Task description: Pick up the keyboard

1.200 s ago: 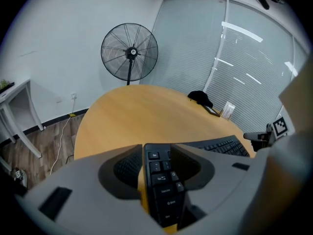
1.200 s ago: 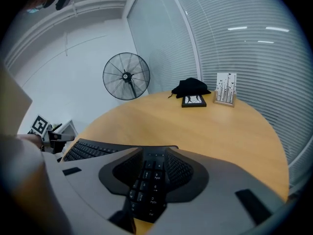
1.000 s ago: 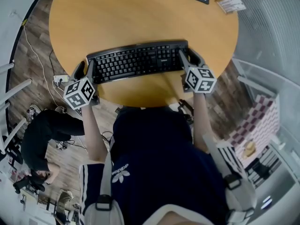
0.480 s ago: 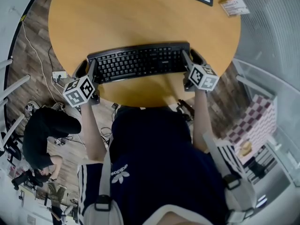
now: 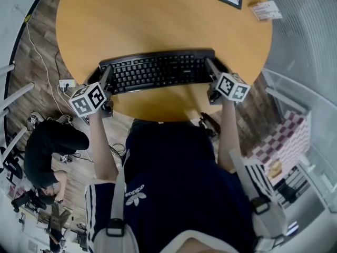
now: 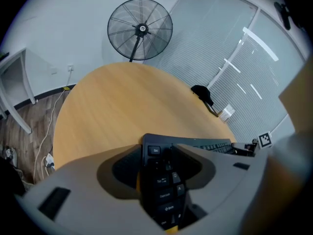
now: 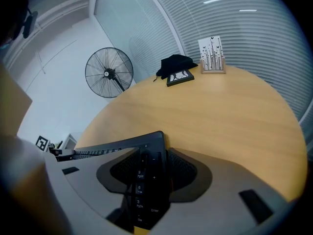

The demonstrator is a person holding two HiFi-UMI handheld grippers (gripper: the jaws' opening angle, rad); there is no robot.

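Black keyboard (image 5: 158,71) flat on wood desk (image 5: 158,20) — left end between opening left tongs (image 6: 159,150), right end between wide-open right tongs (image 7: 152,153); neither grips.

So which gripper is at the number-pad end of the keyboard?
The right gripper: the keyboard's Enter and PgDn keys sit between its jaws. The left gripper's opening jaws straddle Esc.

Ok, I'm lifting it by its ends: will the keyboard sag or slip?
The keyboard looks long, thin and rigid, so it probably flexes slightly. Its smooth, low end edges may slip, and uneven lifting would likely tilt it.
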